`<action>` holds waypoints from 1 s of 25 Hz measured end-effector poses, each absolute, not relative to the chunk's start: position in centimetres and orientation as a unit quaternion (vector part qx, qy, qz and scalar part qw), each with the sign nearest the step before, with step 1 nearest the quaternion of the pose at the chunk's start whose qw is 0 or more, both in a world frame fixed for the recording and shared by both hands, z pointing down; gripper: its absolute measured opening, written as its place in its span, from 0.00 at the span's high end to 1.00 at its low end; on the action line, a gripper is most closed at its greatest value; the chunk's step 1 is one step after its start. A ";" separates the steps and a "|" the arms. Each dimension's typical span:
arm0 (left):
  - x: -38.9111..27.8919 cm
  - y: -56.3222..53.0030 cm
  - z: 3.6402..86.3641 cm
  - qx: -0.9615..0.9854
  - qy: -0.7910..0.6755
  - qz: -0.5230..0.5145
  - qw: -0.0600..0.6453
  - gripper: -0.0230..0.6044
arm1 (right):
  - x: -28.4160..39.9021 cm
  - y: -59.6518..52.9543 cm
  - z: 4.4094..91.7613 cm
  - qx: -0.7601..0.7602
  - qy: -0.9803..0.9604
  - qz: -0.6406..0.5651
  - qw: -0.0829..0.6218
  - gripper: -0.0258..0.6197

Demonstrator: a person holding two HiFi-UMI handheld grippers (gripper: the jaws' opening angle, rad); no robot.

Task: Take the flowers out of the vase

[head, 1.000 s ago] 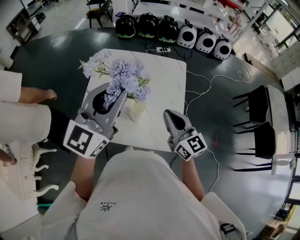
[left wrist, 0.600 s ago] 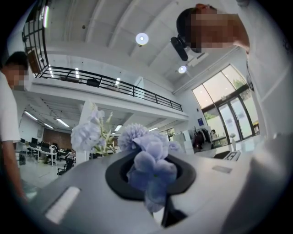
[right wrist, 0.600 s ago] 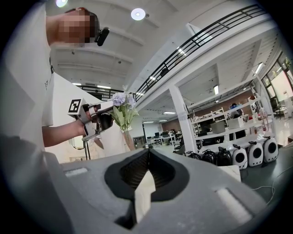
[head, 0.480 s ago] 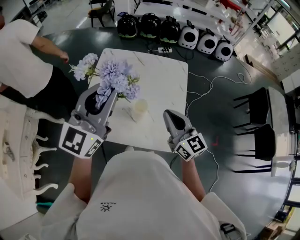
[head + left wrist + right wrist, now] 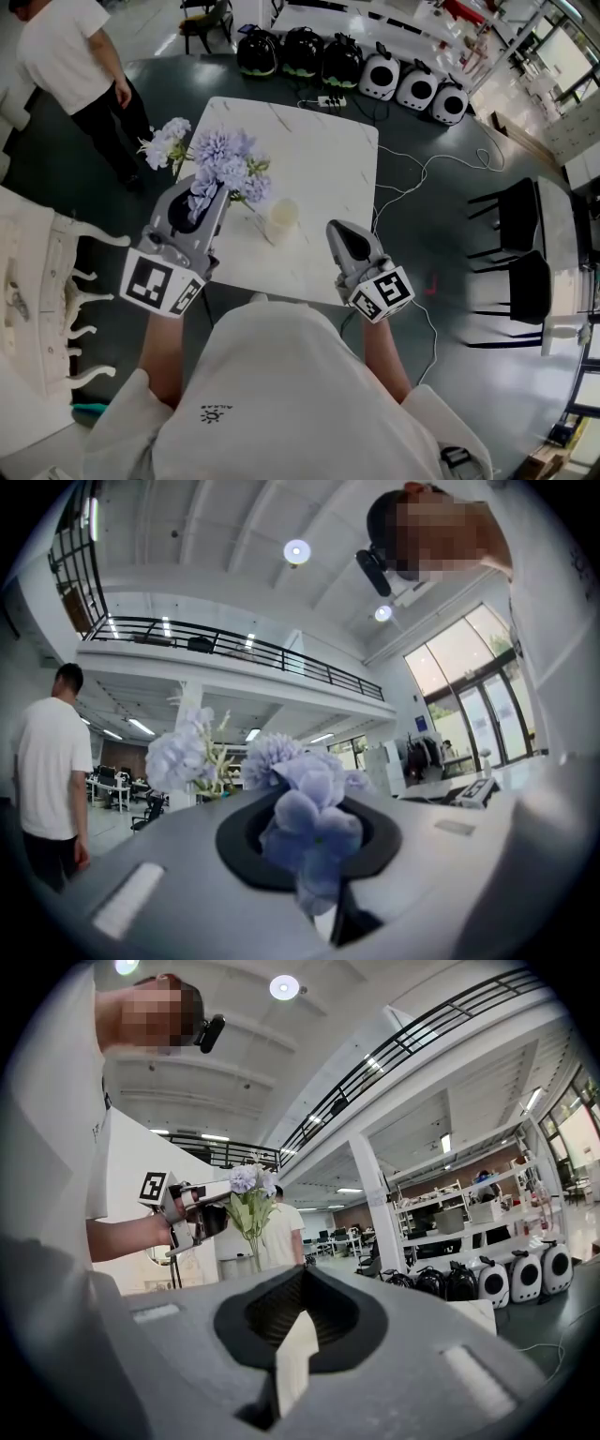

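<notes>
A bunch of pale purple flowers (image 5: 223, 159) sticks out from my left gripper (image 5: 208, 192), which is shut on the stems above the table's left part. In the left gripper view the blooms (image 5: 314, 822) fill the space right in front of the jaws. The small cream vase (image 5: 281, 221) stands upright on the white marble table (image 5: 323, 169), to the right of the flowers and apart from them. Its mouth looks free of stems. My right gripper (image 5: 339, 234) hovers level at the table's near edge, jaws together with nothing held. From the right gripper view the left gripper (image 5: 202, 1218) carries the flowers (image 5: 246, 1183).
A person in a white shirt (image 5: 70, 56) stands at the back left. Behind the table is a row of black and white helmet-like units (image 5: 375, 75) and a power strip (image 5: 326, 100). Black chairs (image 5: 511, 244) stand at the right, white carved furniture (image 5: 37, 300) at the left. Cables cross the floor.
My left gripper has carried the flowers to the left, off the vase, which now stands uncovered. The person at the left has walked toward the back. My right gripper has stayed still.
</notes>
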State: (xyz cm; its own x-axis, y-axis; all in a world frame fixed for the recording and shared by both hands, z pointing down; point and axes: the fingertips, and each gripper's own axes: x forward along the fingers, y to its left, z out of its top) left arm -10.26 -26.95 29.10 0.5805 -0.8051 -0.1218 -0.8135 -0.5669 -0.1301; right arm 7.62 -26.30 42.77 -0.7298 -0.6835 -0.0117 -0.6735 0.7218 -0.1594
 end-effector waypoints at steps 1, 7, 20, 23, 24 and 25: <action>-10.4 -27.0 29.4 -0.884 0.459 0.021 0.086 0.89 | 7.6 -26.3 42.8 -0.366 0.927 -0.072 0.035 0.96; -10.9 -27.4 31.6 -0.881 0.466 0.006 0.078 0.89 | 7.5 -26.4 42.9 -0.366 0.927 -0.072 0.033 0.96; -11.6 -28.2 38.2 -0.874 0.483 -0.029 0.046 0.89 | 7.8 -26.2 42.9 -0.368 0.927 -0.069 0.030 0.96; -11.5 -28.2 39.0 -0.873 0.485 -0.034 0.037 0.89 | 7.9 -26.1 42.9 -0.368 0.927 -0.068 0.030 0.96; -11.4 -28.1 39.2 -0.872 0.486 -0.036 0.036 0.89 | 7.9 -26.1 42.9 -0.368 0.927 -0.068 0.030 0.96; -11.4 -28.1 39.5 -0.872 0.487 -0.039 0.035 0.89 | 7.9 -26.0 42.9 -0.368 0.927 -0.068 0.030 0.96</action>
